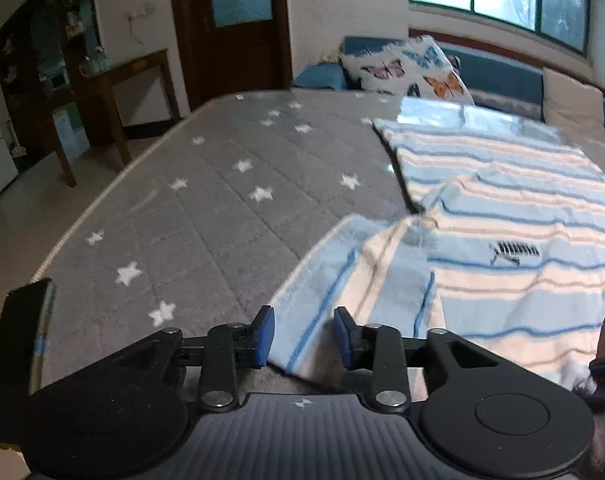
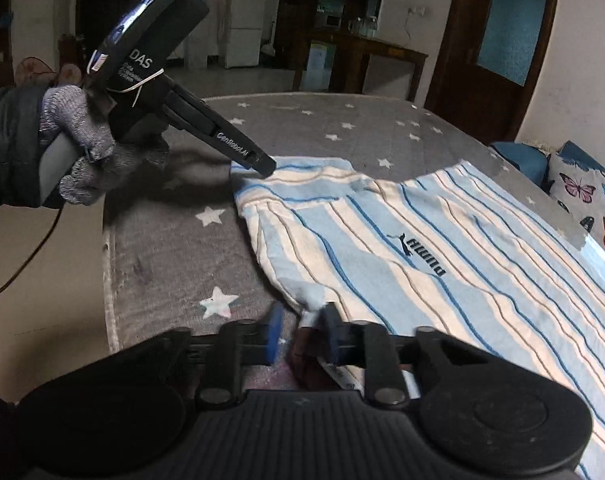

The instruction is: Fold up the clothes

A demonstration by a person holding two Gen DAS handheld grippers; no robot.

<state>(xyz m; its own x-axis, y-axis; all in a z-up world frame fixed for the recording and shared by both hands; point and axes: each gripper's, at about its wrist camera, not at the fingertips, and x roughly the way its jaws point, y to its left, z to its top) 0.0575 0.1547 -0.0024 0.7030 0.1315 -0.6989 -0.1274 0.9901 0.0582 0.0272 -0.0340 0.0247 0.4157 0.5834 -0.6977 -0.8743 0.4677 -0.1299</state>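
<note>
While your left gripper [image 1: 303,334] stands parted over the striped shirt's [image 2: 442,240] sleeve, your right gripper [image 2: 300,332] pinches the shoulder edge; next, probably, fold that side inward.

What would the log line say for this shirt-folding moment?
stage: gripping shirt | left hand-held gripper: open, over striped shirt sleeve | right hand-held gripper: cannot tell, at shirt edge | surface: star mat
</note>
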